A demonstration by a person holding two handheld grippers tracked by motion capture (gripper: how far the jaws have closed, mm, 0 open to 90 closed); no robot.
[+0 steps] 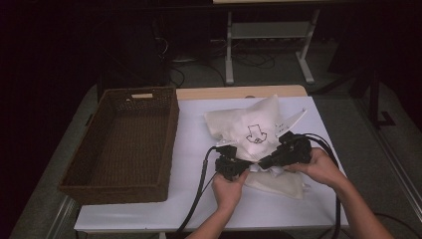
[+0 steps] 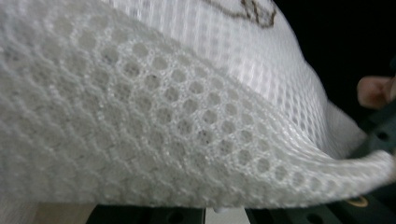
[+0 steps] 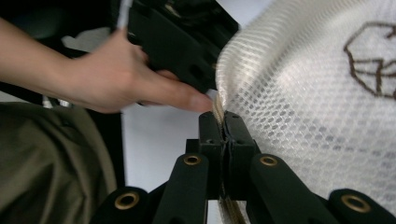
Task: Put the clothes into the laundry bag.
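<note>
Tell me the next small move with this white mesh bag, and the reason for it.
Probably lift the white mesh laundry bag a little and carry it left toward the brown woven basket. The left gripper and right gripper are both shut on the bag's near edge, part of it still lies on the white table, and the basket stands open beside it.

A white mesh bag [image 1: 249, 130] lies on the white-covered bench [image 1: 194, 139], just right of a brown wicker basket [image 1: 124, 144]. Its fabric is a honeycomb net — see-through, soft, bunched into a puffy, crumpled mound. A dark outline drawing, an arrow above a small box shape, is printed on its upper face. The near edge is lifted and pinched between the jaws of both hand-held grippers, left [image 1: 242, 167] and right [image 1: 263, 162].
</note>
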